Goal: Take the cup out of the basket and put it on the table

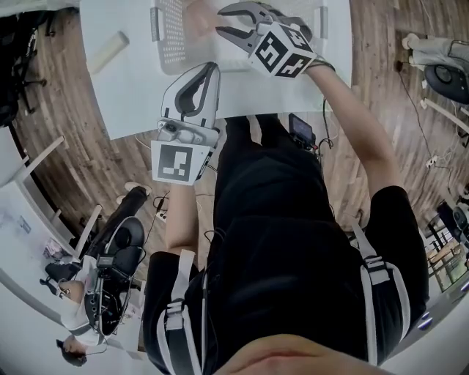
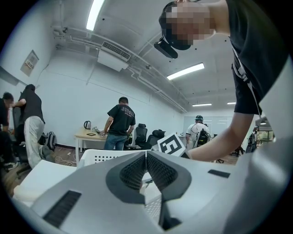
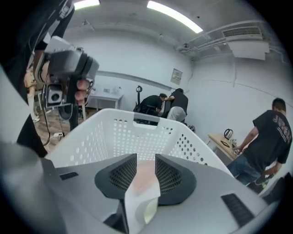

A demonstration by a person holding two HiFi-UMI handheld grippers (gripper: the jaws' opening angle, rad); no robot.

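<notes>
Right gripper [image 1: 220, 22] hangs over the basket [image 1: 170, 44] in the head view, jaws spread wide. Left gripper [image 1: 211, 67] waits by the basket's near rim, above the table [image 1: 124, 80]. Over to the left gripper view: jaws pinched together, nothing between them. Right gripper view now: jaws well apart, pink cup [image 3: 143, 176] in the gap, down inside the basket, not squeezed.

The white perforated plastic basket [image 1: 172, 44] runs off the top edge of the head view. The pale pinkish cup [image 3: 145, 176] between the jaws of the right gripper [image 3: 145, 157] is blurred; its shape cannot be made out.
</notes>
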